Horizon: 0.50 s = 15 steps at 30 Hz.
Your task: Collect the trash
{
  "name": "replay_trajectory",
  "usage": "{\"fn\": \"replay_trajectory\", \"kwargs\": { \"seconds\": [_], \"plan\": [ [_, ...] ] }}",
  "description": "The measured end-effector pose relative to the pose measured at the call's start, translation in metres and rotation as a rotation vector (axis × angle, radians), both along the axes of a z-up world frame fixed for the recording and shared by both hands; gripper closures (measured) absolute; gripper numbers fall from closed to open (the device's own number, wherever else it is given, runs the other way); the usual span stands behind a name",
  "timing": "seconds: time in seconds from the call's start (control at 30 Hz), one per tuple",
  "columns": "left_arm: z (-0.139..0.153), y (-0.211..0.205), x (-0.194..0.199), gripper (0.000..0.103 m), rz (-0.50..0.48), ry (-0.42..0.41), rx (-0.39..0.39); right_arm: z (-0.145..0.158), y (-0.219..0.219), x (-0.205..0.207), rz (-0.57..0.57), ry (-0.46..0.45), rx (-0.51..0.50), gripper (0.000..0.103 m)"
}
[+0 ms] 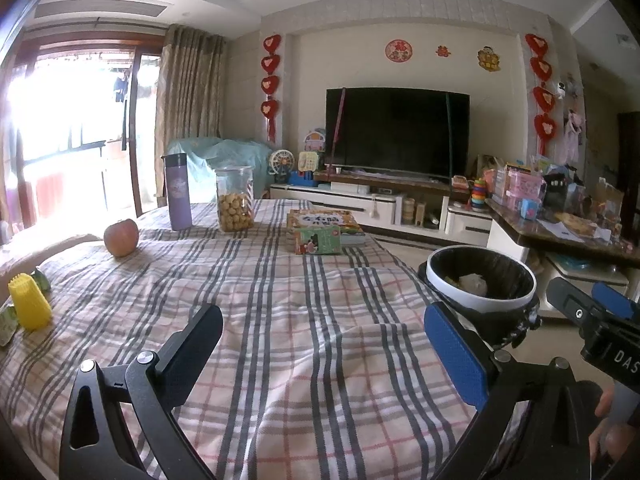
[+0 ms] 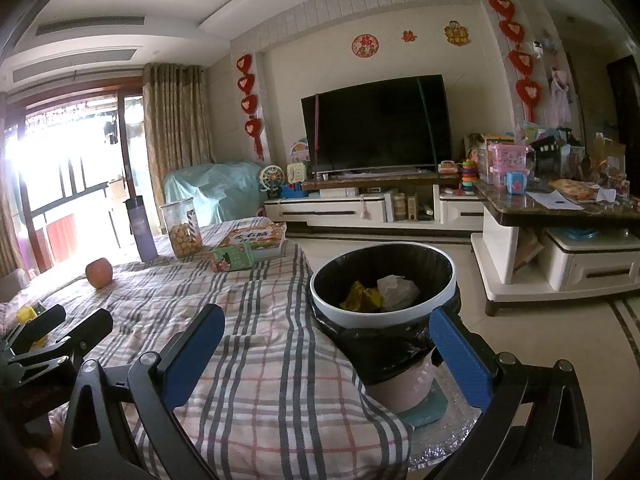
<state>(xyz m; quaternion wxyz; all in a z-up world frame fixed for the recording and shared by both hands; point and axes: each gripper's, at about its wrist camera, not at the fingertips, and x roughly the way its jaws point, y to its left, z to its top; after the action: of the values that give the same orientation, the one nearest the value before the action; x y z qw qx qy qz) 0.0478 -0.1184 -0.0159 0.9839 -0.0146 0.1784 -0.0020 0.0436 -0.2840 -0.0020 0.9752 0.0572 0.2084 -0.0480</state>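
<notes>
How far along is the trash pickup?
Done: yellow and white crumpled scraps lie in the black-lined white bin. In hand: nothing; left gripper and right gripper are open. Left: possibly green wrappers beside the yellow ridged plastic block.

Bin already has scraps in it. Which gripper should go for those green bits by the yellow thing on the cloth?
Left, probably. The green scraps beside the yellow object lie at the table's left edge, on the side of the open, empty left gripper. The right gripper, also open, sits by the trash bin.
</notes>
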Motion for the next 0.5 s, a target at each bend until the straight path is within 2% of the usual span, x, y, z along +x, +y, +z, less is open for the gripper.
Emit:
{"fn": "replay_trajectory", "kwargs": {
  "seconds": [0.5],
  "plan": [
    [-0.0026,0.0002,0.0019,0.001,-0.016,0.0,0.008,0.0009,0.0024,-0.0001,0.006,-0.001,0.002,0.0]
  ]
}}
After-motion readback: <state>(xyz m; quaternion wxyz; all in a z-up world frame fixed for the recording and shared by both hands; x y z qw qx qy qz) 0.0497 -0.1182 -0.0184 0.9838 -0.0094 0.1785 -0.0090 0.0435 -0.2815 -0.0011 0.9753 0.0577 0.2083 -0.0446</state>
